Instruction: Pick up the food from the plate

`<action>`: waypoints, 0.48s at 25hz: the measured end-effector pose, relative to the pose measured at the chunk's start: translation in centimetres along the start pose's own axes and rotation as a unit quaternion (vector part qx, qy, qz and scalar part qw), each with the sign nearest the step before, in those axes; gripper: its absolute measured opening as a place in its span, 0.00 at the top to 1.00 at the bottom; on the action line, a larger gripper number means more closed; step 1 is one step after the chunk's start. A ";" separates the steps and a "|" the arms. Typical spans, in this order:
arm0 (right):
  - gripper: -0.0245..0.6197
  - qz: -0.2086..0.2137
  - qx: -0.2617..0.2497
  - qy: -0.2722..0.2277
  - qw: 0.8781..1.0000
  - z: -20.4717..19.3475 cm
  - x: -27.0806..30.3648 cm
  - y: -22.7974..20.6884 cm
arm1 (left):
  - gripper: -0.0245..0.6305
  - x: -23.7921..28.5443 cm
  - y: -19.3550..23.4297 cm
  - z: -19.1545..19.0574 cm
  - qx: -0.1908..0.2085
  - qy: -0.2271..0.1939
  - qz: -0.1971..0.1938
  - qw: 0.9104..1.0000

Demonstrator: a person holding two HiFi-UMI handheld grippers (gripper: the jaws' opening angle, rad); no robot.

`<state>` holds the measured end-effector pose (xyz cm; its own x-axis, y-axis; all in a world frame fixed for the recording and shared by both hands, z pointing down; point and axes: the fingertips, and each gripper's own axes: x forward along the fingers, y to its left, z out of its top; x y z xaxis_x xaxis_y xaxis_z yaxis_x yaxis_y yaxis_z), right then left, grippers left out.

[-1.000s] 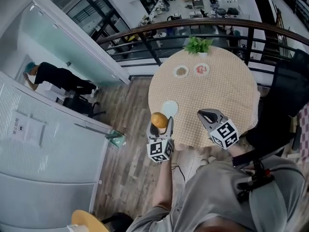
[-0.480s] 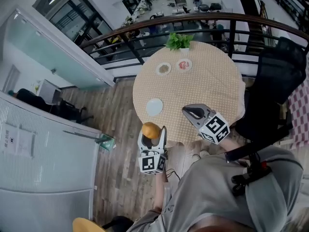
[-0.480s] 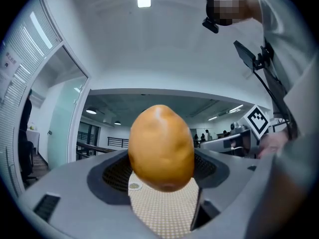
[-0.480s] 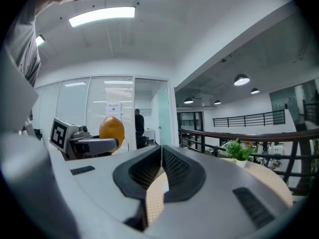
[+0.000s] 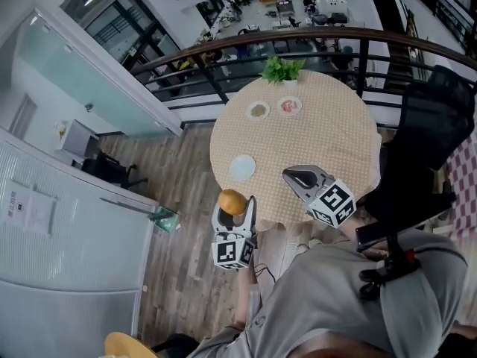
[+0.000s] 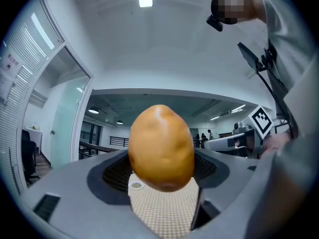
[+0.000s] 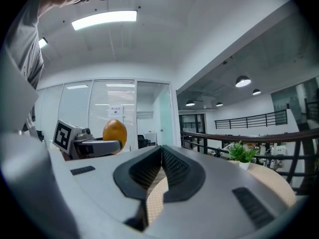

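A yellow-orange potato-like food sits clamped between the jaws of my left gripper, held off the table's near left edge, over the wooden floor. The same food shows at the left of the right gripper view. The pale blue plate lies bare on the round checked table, just beyond the left gripper. My right gripper hovers over the table's near edge, jaws shut with nothing between them.
Two small dishes with food and a green potted plant stand at the table's far side. A dark railing curves behind the table. A black chair stands at the right.
The left gripper, holding the food, has drawn back from the plate and off the table's edge. The view has shifted; the right gripper stays near the front edge.
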<state>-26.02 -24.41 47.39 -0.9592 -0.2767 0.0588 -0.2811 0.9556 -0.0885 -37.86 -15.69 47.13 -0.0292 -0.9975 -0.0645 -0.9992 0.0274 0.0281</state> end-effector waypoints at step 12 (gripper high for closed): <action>0.94 -0.002 -0.008 0.006 1.000 -0.3 -0.2 0.5 | 0.41 -0.3 -0.1 0.1 -0.019 -0.013 -0.004 1.000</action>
<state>-26.00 -23.81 47.64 -0.9577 -0.2790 0.0711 -0.2839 0.9561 -0.0720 -37.80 -15.36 47.07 -0.0227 -0.9956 -0.0912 -0.9978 0.0169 0.0645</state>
